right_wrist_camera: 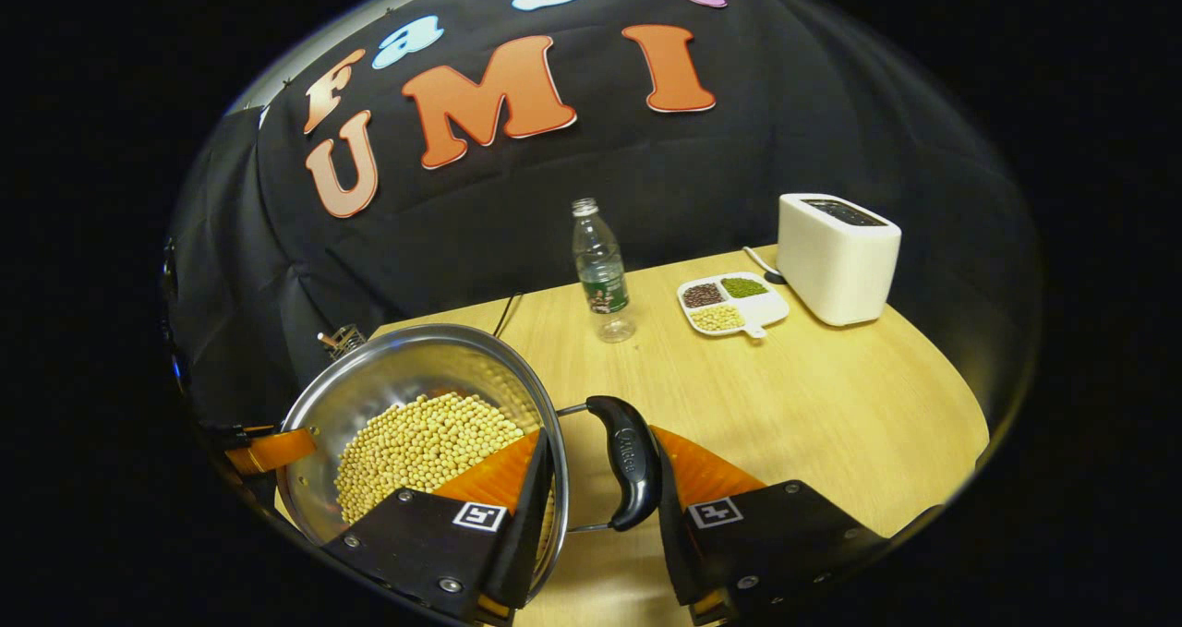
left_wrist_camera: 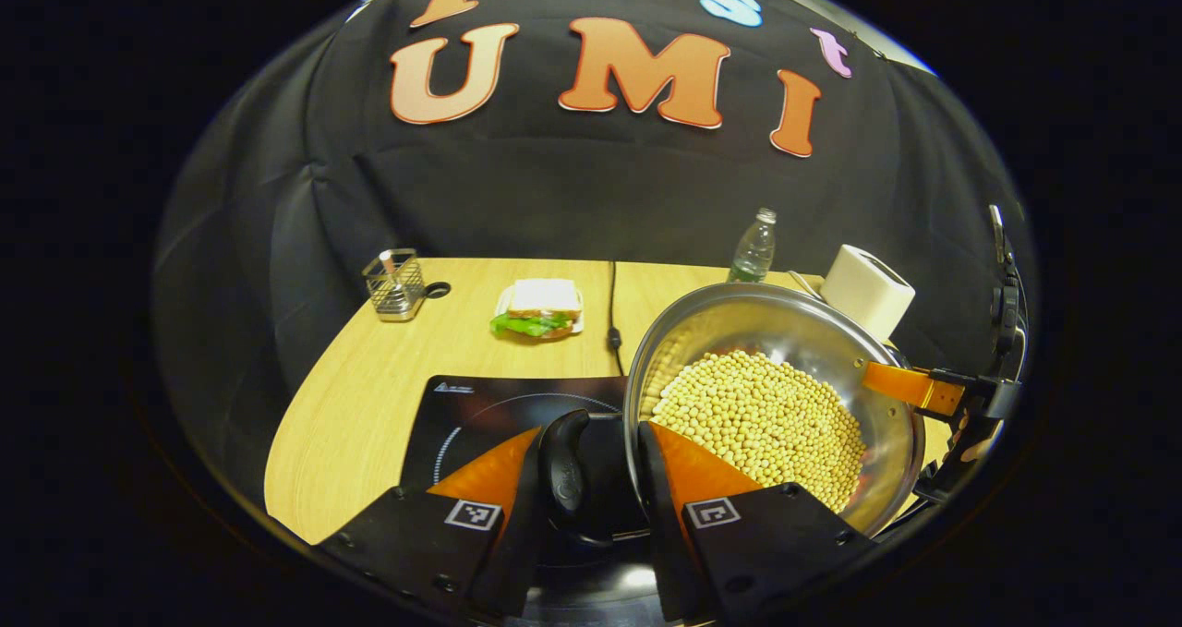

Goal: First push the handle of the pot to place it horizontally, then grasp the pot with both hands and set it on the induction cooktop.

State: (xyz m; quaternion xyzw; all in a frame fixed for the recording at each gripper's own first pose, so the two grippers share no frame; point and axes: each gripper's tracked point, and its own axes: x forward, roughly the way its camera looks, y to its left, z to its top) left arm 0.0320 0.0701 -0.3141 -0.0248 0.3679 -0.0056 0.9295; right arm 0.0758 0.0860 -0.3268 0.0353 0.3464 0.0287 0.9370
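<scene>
The steel pot (left_wrist_camera: 729, 322) holds soybeans (left_wrist_camera: 766, 424) and sits just right of the black induction cooktop (left_wrist_camera: 480, 415). My left gripper (left_wrist_camera: 591, 442) is shut on the pot's near black side handle (left_wrist_camera: 565, 465), with one finger outside the handle and the other inside the rim. In the right gripper view, my right gripper (right_wrist_camera: 600, 442) clamps the pot's (right_wrist_camera: 406, 368) opposite handle (right_wrist_camera: 628, 465) the same way. Each view shows the other gripper's orange finger (left_wrist_camera: 910, 387) (right_wrist_camera: 272, 450) at the far rim. Whether the pot rests on the table or hangs above it is unclear.
Behind the cooktop lie a sandwich on a plate (left_wrist_camera: 543, 308), a wire holder (left_wrist_camera: 395, 283) and a power cord (left_wrist_camera: 611, 304). A water bottle (right_wrist_camera: 602, 271), a divided dish of beans (right_wrist_camera: 732, 302) and a white toaster (right_wrist_camera: 838, 258) stand at the table's back right.
</scene>
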